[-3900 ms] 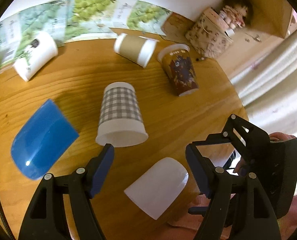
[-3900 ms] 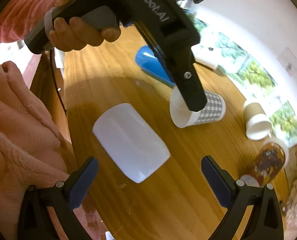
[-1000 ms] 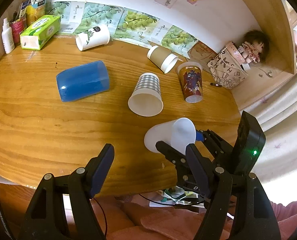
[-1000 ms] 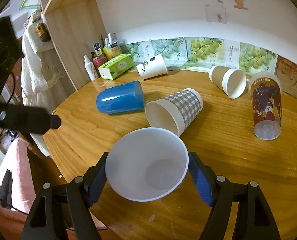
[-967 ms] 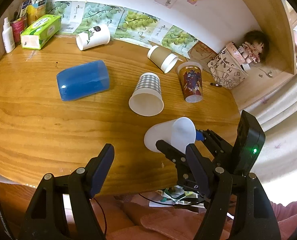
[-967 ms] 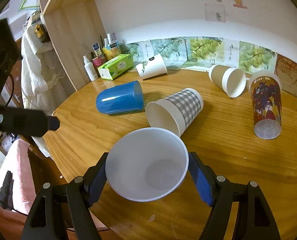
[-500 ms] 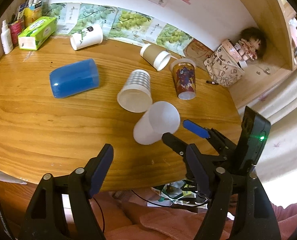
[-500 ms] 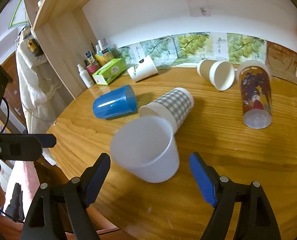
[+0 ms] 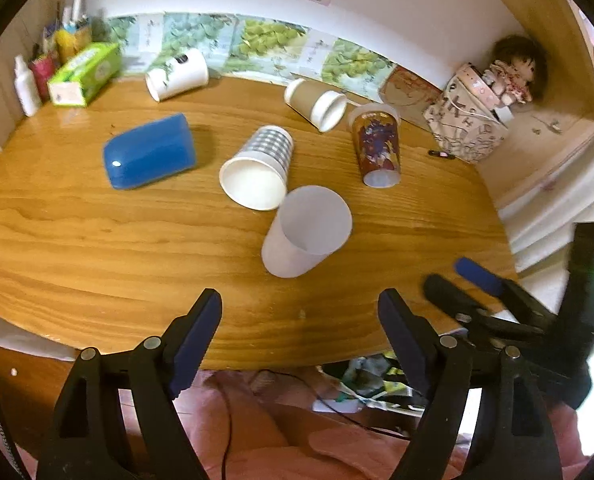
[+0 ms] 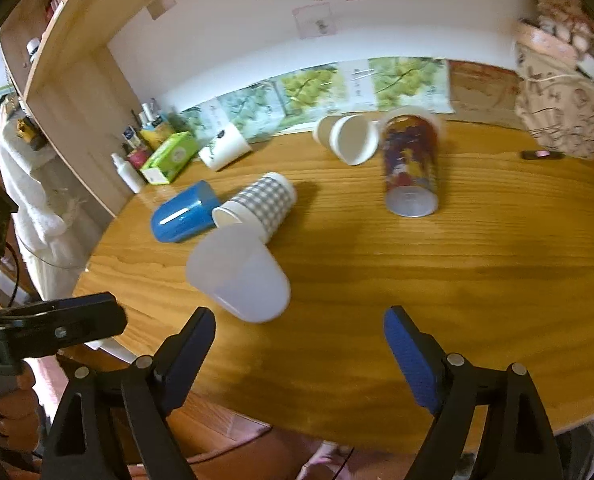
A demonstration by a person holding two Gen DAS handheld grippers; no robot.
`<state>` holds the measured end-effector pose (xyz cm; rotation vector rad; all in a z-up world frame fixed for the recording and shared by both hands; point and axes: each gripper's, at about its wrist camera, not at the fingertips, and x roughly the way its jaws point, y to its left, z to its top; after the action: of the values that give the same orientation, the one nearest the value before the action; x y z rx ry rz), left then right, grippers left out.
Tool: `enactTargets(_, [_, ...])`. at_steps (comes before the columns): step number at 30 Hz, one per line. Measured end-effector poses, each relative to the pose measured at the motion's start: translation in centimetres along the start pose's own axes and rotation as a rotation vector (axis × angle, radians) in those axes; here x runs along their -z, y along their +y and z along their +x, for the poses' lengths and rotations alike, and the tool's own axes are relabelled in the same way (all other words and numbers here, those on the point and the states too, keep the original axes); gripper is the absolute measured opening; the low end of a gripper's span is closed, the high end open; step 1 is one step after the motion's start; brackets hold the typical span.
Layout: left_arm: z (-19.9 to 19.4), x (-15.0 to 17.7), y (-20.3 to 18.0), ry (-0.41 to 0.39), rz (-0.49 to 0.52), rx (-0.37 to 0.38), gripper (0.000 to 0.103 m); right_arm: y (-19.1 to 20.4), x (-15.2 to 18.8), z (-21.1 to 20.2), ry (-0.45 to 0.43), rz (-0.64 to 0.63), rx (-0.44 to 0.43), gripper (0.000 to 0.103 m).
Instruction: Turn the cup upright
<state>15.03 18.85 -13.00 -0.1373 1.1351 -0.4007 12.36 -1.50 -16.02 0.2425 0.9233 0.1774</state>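
A translucent white plastic cup [image 9: 307, 236] stands upright on the wooden table [image 9: 97, 240], mouth up, just in front of the checked cup; it also shows in the right wrist view [image 10: 239, 276]. My left gripper [image 9: 299, 320] is open and empty, near the table's front edge below the cup. My right gripper [image 10: 299, 334] is open and empty, drawn back to the right of the cup; it also shows in the left wrist view [image 9: 469, 276].
Lying on their sides: a blue cup [image 9: 149, 152], a checked paper cup [image 9: 259, 166], a brown paper cup [image 9: 317, 102], a printed plastic cup [image 9: 377, 150] and a white paper cup [image 9: 177, 74]. A tissue box [image 9: 85, 74], bottles and a patterned bag [image 9: 465, 128] stand at the back.
The right gripper set the white cup upright on the table, opened and let it go, then pulled back toward the table edge. The left gripper stayed open.
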Motion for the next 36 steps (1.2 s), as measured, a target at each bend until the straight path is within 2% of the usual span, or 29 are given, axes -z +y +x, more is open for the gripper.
enactTargets(3, [-1.2,-0.3,-1.1,-0.041,0.034,-0.038,0.083,0.1,-0.2,-2.5,-0.020,0.009,0.023,0.090])
enactTargets(7, [-3.1,-1.0,-2.8,-0.106,0.082,-0.070,0.083,0.6,-0.7,-5.7,-0.045,0.039,0.036,0.101])
enactTargets(10, [-4.3,-1.2,-3.8,-0.147,0.115,-0.119,0.086,1.1,-1.1,-8.0,-0.063,0.041,0.057,0.101])
enactTargets(16, [-7.0,-1.4,-4.8,-0.217,0.084,-0.122,0.087,2.0,-1.6,-11.8,-0.093,0.059,0.087,0.101])
enactTargets(19, [-9.0,-1.2,-5.2,-0.294,0.068,-0.125,0.093,2.4,-1.6,-13.5,-0.117,0.066,0.105,0.102])
enactTargets(24, [-11.5,-0.5,-6.0,-0.417,0.049,-0.116,0.100,2.8,-0.8,-16.4,-0.222,0.091,0.149,0.102])
enactTargets(28, [-12.9,0.6,-6.8,-0.511,0.051,-0.146,0.102,3.0,-0.1,-17.8,-0.293,0.100,0.175,0.102])
enactTargets(36, [-13.7,1.7,-8.0,-0.579,0.055,-0.190,0.102,3.0,1.0,-19.3,-0.366,0.089,0.190,0.102])
